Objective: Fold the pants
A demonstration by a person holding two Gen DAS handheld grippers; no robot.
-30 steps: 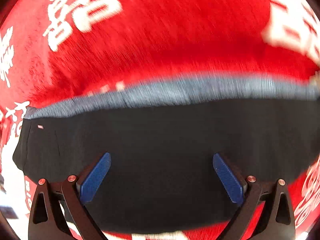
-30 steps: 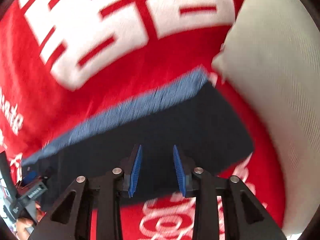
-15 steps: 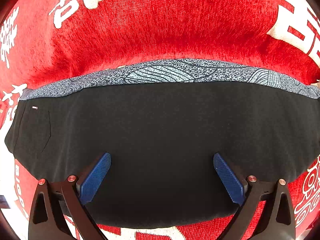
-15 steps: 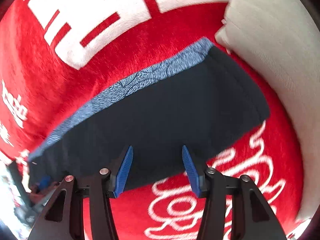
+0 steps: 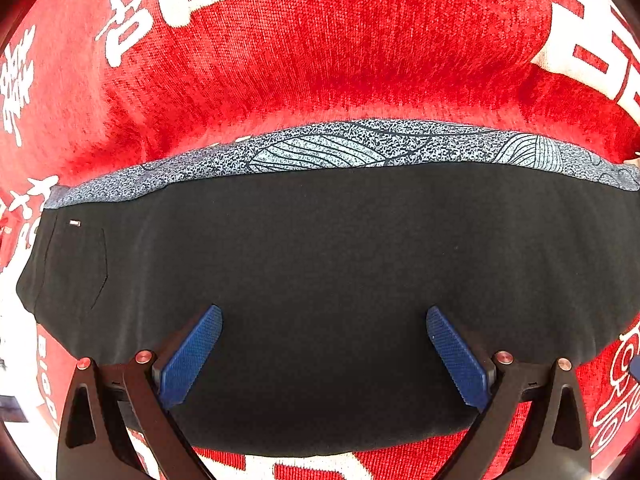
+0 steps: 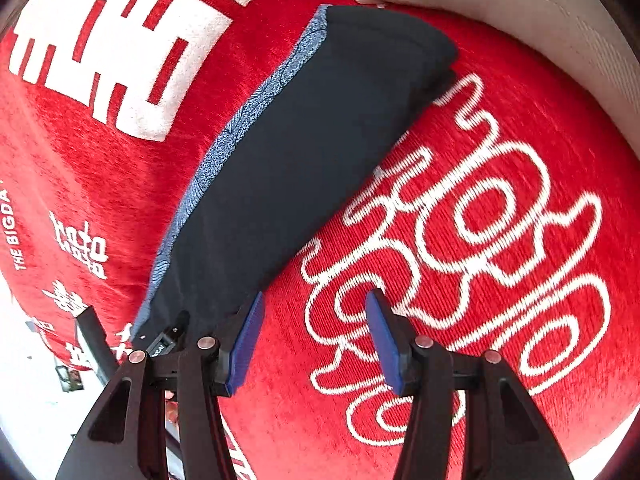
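Observation:
The black pants (image 5: 320,272) lie folded into a long flat strip on the red blanket (image 5: 340,48). A blue-grey leaf-patterned band (image 5: 360,148) shows along their far edge. My left gripper (image 5: 324,356) is wide open and empty, held over the near half of the pants. In the right wrist view the pants (image 6: 304,152) run diagonally from lower left to upper right. My right gripper (image 6: 312,344) is open and empty over the blanket, just right of the pants' near edge.
The red blanket (image 6: 500,260) with white lettering covers the whole surface. A pale grey cushion (image 6: 520,12) lies beyond the far end of the pants. The left gripper's black body (image 6: 160,344) shows at the pants' lower left end.
My right gripper has opened wider and swung right, off the pants and over the blanket. The left gripper has stayed open and settled above the pants.

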